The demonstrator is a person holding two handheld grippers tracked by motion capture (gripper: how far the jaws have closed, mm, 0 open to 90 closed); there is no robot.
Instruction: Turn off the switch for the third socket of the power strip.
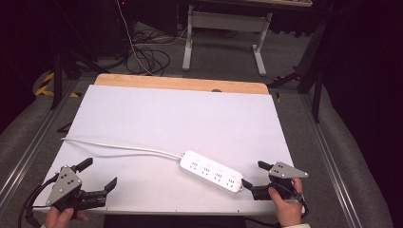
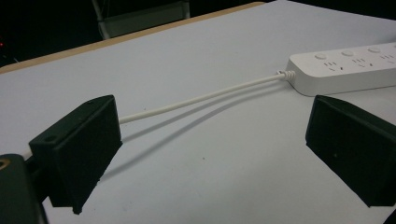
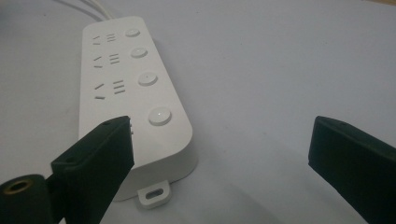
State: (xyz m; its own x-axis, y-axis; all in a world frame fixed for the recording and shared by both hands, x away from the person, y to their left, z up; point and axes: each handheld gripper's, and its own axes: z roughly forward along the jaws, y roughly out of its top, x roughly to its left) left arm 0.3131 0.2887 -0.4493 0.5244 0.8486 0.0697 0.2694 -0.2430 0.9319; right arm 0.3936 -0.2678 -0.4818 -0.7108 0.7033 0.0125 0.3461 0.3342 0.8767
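High view: a matte white table (image 1: 157, 114) carries a smooth, rounded white power strip (image 1: 214, 171) near its front edge, cord (image 1: 119, 147) trailing left. The right gripper view reveals its round buttons and mounting tab. Left gripper (image 1: 98, 176) and right gripper (image 1: 254, 174) both gape wide, empty.

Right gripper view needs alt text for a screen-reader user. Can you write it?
A white power strip lies on a white table, its near end beside one jaw of the open right gripper. Its four buttons run in a row, and its cord leaves at the far end.
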